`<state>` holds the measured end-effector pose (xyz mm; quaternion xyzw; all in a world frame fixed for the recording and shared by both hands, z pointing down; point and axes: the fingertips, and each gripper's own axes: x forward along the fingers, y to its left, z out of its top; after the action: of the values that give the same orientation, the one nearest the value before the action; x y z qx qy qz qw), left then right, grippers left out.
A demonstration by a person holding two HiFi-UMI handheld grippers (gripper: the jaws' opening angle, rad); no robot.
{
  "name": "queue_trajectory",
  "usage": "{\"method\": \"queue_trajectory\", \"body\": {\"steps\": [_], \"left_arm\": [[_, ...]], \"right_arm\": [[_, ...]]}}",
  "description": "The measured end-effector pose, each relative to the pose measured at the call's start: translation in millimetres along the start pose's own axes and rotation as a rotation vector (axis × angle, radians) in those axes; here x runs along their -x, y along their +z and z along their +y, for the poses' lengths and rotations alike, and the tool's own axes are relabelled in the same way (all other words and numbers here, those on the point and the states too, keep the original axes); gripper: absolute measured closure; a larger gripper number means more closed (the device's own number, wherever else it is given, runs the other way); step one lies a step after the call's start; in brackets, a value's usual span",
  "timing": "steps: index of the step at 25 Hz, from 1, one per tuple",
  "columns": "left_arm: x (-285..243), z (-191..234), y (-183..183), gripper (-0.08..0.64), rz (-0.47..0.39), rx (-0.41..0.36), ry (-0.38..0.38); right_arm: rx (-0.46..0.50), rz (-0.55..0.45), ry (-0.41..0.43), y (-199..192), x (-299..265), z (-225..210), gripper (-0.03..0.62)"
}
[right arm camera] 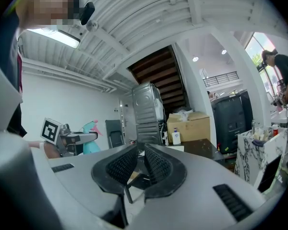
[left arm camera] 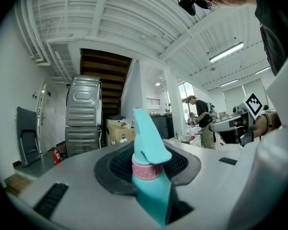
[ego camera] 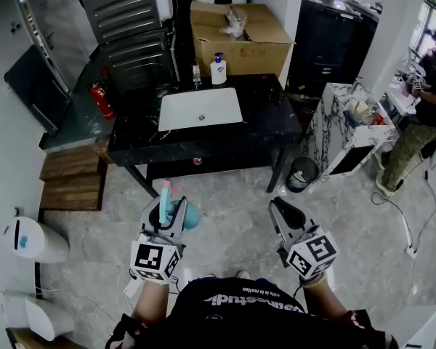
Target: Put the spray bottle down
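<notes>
**Spray bottle in the air, well short of any surface**

My left gripper (ego camera: 166, 209) is clamped on the teal spray bottle (ego camera: 190, 215). Its jaws stand partly apart and pinch the neck just under the pink collar (left arm camera: 145, 170), with the trigger head poking up above the pads. My right gripper (ego camera: 285, 214) is all but closed, with nothing between its jaws. The bottle hangs over the bare floor (ego camera: 232, 224), apart from the near edge of the black worktop (ego camera: 203, 142), so nothing supports it but that pinch.

The main risk I see is letting go too soon. Opening here would drop the bottle onto hard tile. The grip is high on a tapered neck, so I judge the heavier body could swing or slip through if I jerk the hand.

At the worktop, the white sink (ego camera: 200, 108) fills the middle. A base set on its rim would probably tip in. The far edge is crowded by the soap dispenser (ego camera: 218, 69), so the near left or right corner looks safer.
</notes>
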<state>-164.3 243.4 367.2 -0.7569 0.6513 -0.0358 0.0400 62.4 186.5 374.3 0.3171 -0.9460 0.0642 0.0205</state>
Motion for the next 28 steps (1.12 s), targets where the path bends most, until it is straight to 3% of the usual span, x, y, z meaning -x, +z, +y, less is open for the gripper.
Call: {"method": "queue_trajectory", "body": {"steps": [11,18,28], "left_arm": [[-31.6,-42.5,1.5,0.416,0.003,-0.025,0.002],[-60.7,-64.2,-6.6,0.416,0.039,-0.032,-0.046],[-166.8,-39.1,-33.7,0.416,0.037,-0.008,-0.11]], "right_arm": [[-0.019,0.026,-0.008,-15.1,33.1,-51.5,0.523],[-0.075,0.035,-0.029,-28.5,36.3,-78.4,0.523],[-0.078,0.073,-0.095,-38.2,-22.2,-142.1,0.523]]}}
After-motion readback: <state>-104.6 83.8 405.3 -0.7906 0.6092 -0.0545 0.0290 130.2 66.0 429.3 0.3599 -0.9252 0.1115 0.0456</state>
